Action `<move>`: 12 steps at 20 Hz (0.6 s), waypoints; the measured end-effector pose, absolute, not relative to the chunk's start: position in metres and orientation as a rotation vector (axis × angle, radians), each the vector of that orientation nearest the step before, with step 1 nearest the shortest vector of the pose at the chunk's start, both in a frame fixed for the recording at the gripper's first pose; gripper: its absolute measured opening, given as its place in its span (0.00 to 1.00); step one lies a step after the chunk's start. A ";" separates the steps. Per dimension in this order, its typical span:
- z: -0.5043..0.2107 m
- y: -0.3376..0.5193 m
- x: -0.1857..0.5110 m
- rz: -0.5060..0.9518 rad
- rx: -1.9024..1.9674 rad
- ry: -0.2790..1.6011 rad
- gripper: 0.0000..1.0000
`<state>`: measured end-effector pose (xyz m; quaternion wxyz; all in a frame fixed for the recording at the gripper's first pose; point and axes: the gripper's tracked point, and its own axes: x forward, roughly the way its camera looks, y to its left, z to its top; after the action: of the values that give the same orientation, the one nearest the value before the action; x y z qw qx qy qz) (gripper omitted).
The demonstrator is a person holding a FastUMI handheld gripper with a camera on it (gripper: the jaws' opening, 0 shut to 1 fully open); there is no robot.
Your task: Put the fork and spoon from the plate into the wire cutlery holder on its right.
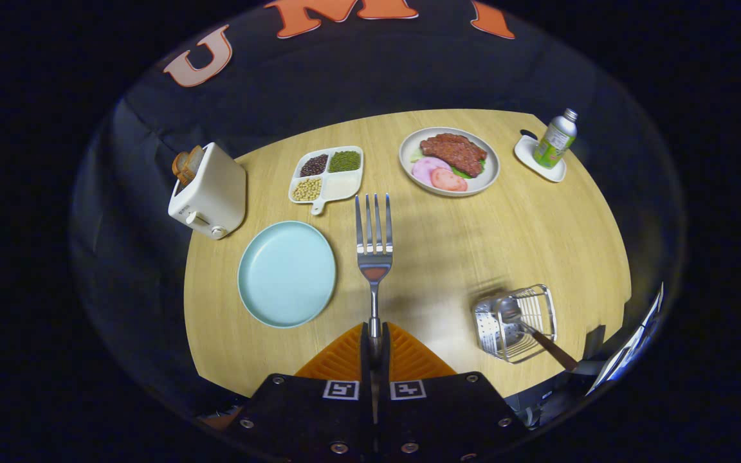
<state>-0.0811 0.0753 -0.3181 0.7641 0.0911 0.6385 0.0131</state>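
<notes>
Steel fork (374, 247) sits clenched by its handle in the gripper (374, 344), carried above the table with the plate (287, 273) bare and the spoon (525, 325) already in the wire cutlery holder (517, 321), so next it must swing right and lower in.

Fork (374, 247): your gripper's (375, 350) closed orange fingers hide its handle end. Spoon (525, 325) in wire holder (517, 321): handle tip is cut off at table edge.
</notes>
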 end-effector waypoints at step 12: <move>-0.328 -0.043 -0.178 0.095 0.020 1.670 0.03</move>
<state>-0.1782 -0.0428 -0.3283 0.6701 0.0090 0.7410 0.0423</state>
